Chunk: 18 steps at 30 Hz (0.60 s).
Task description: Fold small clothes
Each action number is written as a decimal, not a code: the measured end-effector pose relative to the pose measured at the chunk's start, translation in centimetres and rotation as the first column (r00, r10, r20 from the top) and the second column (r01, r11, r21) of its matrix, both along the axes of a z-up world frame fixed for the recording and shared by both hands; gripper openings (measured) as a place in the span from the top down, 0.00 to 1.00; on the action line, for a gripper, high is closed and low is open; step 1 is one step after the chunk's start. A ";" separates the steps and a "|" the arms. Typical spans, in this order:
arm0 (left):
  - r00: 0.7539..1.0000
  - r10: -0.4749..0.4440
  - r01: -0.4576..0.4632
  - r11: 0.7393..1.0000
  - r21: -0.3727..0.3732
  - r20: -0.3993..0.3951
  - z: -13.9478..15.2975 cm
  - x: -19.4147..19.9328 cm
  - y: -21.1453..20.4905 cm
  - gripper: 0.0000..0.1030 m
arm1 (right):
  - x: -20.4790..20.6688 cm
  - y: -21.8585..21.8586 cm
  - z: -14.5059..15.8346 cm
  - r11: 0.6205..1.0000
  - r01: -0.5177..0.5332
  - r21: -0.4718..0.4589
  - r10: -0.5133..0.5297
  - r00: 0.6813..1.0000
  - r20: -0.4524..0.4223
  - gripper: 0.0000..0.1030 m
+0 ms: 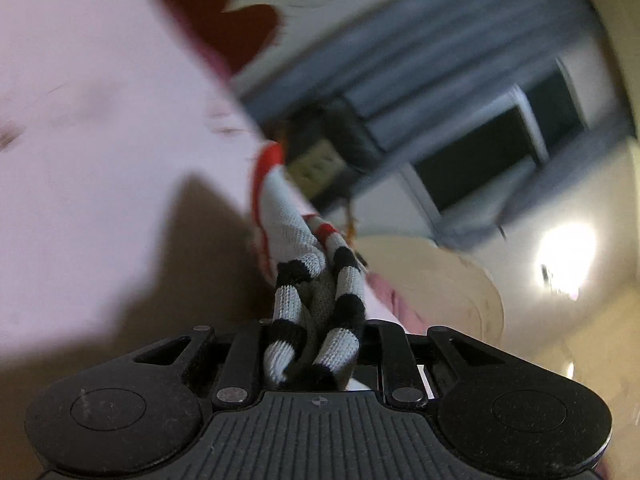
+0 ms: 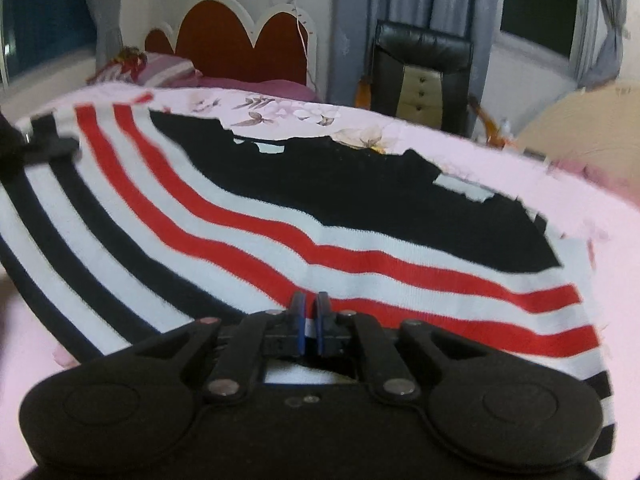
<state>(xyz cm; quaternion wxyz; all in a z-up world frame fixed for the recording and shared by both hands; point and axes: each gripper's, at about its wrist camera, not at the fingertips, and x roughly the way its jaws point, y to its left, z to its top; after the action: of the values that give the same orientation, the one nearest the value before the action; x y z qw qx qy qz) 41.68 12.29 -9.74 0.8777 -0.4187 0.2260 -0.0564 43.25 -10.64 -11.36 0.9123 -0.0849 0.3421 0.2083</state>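
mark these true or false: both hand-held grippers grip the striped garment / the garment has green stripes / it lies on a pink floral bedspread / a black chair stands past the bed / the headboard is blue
1. Both hand-held grippers grip the striped garment. True: the left hand-held gripper is closed on a bunched striped edge and the right hand-held gripper pinches the near edge.
2. The garment has green stripes. False: they are red, white and black.
3. It lies on a pink floral bedspread. True.
4. A black chair stands past the bed. True.
5. The headboard is blue. False: it is dark red with a white scalloped rim.
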 end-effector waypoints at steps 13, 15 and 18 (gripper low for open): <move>0.906 -0.341 0.412 0.846 0.340 -0.250 1.6 7.8 -23.4 0.81 | 0.8 -22.6 2.7 0.800 0.310 0.514 -0.190 0.943 -0.273 0.84; 0.857 -0.390 0.498 0.794 0.349 -0.336 -0.3 8.4 -26.7 0.75 | 0.4 -25.9 2.3 0.750 0.368 0.550 -0.217 0.922 -0.320 0.76; 0.865 -0.419 0.501 0.756 0.421 -0.277 1.6 5.8 -28.7 0.43 | -0.6 -28.9 1.7 0.686 0.412 0.599 -0.227 0.904 -0.362 0.63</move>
<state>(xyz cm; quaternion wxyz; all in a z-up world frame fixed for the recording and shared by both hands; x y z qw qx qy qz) 47.45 -16.42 -8.12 0.8902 -0.1226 0.4008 -0.1783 42.66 -39.55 -9.66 0.8514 0.3339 0.3709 0.1614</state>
